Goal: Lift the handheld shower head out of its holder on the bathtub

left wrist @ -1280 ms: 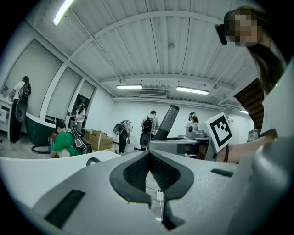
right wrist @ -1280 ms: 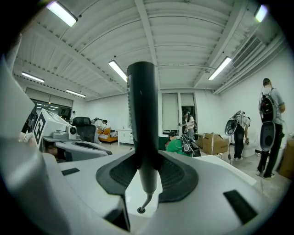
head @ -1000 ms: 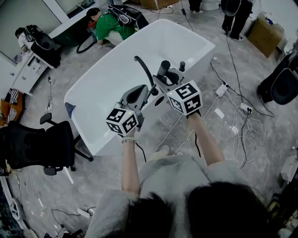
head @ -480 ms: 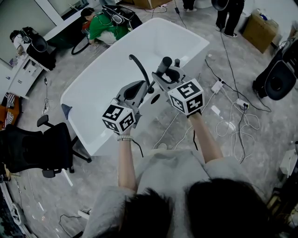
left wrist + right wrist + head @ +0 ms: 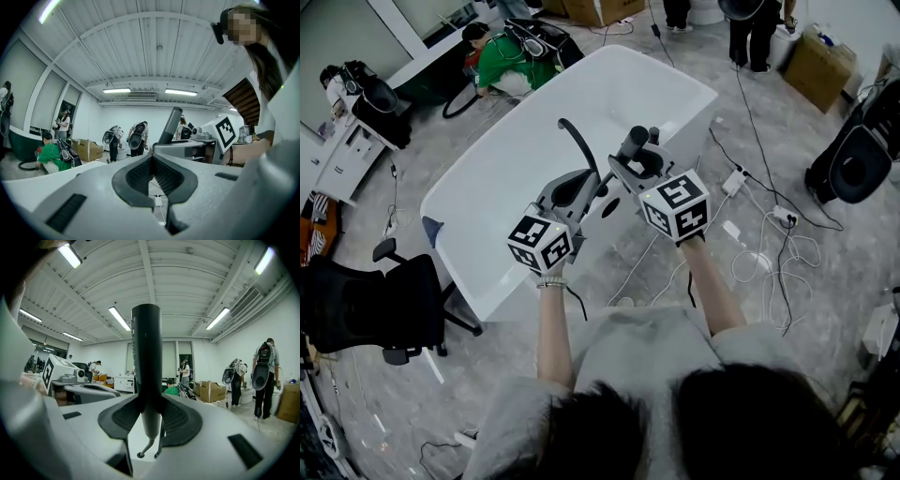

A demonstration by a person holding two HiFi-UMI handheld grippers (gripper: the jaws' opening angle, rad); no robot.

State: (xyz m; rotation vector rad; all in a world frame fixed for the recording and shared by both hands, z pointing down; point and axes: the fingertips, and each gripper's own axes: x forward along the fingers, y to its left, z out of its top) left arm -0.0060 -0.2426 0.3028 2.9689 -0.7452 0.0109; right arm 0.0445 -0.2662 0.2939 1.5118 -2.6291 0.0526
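In the head view a white bathtub (image 5: 521,150) lies in front of me, with a curved black spout (image 5: 580,147) on its near rim. My right gripper (image 5: 630,161) is shut on the black handheld shower head (image 5: 635,140), held upright over that rim. In the right gripper view the handle (image 5: 146,366) stands between the pads, its lower end hanging free with a thin hose (image 5: 146,446) under it. My left gripper (image 5: 592,185) hovers just left of it, shut on nothing. In the left gripper view its pads (image 5: 140,176) meet, and the shower head (image 5: 169,125) shows beyond them.
Cables and power strips (image 5: 769,246) lie on the floor right of the tub. A black office chair (image 5: 370,305) stands at the left. A person in a green top (image 5: 502,58) crouches past the tub's far end. A cardboard box (image 5: 817,61) and black gear (image 5: 853,159) are at the right.
Both grippers keep nearly the same pose at the tub's near rim, with the shower head still in the right one. The view has drifted a little.
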